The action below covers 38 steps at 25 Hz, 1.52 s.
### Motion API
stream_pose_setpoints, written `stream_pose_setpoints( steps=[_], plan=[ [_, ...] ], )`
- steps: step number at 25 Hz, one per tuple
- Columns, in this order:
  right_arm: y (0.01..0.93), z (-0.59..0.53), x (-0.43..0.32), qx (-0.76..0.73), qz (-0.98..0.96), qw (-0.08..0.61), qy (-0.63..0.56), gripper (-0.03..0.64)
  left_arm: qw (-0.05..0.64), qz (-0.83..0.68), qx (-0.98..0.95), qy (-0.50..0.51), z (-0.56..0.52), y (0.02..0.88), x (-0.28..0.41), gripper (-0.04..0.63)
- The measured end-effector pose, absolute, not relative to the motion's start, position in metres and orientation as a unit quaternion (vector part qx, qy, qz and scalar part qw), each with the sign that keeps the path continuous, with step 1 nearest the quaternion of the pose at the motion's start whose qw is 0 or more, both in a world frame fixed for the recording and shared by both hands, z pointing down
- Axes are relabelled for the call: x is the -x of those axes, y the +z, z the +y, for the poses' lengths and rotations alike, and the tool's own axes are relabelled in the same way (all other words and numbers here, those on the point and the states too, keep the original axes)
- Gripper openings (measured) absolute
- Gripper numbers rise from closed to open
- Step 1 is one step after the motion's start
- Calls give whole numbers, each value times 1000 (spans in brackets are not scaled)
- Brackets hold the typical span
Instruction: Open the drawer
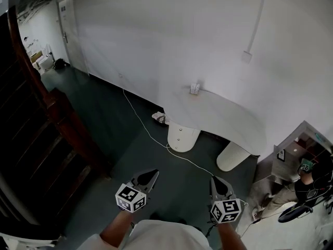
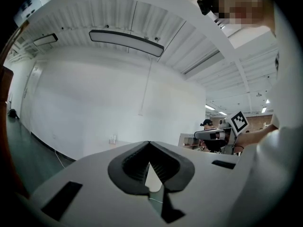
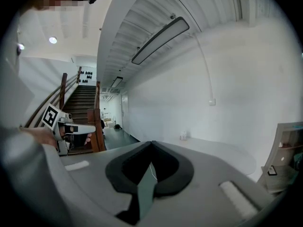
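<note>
Drawer (image 1: pixel 180 131): located in the rounded white pedestal (image 1: pixel 183 141) under the left end of a white curved desk (image 1: pixel 229 120), which is set against the white wall (image 1: pixel 171 35). Two small knobs are seen one above the other on the pedestal front. The fronts appear flush and closed, though the view is small. A second rounded leg (image 1: pixel 232 157) is placed under the desk's right end.

On the desk top, against the wall, a small pale item (image 1: pixel 194 88) is noted; its kind cannot be told. A shoe (image 1: pixel 159 119) lies on the dark floor (image 1: pixel 104 124) just left of the pedestal. A white cable (image 1: pixel 139 117) is run from the wall across the floor, past the pedestal's foot.

Left gripper (image 1: pixel 155 172): held low in the head view, well apart from the pedestal, pointed toward the desk. Its jaws are closed tip to tip, with nothing held between them. Its marker cube (image 1: pixel 130 198) is turned toward the camera.

Right gripper (image 1: pixel 213 179): held beside the left, also well short of the desk. Its jaws are likewise brought together at the tips and nothing is gripped.

Further out: a dark wooden staircase (image 1: pixel 47 124) at left, a door (image 1: pixel 67 27) at the far end of the wall, a wall box (image 1: pixel 246 57) above the desk, a shelf unit (image 1: pixel 294 152) and a seated person (image 1: pixel 304 184) at right.
</note>
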State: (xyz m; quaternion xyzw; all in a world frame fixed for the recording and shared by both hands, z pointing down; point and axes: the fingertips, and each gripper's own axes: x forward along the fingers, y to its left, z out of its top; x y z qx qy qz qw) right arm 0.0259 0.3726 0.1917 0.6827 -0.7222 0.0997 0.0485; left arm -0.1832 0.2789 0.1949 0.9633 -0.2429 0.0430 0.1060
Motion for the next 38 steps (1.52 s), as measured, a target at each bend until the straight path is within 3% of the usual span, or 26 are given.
stream_pose_setpoints(
  steps=[21, 38],
  plan=[
    [199, 356, 8, -713, -692, 48, 104, 11, 113, -210, -970, 47, 247, 206, 220, 6],
    [216, 302, -47, -699, -703, 53, 122, 11, 123, -225, -965, 52, 199, 216, 162, 6]
  ],
)
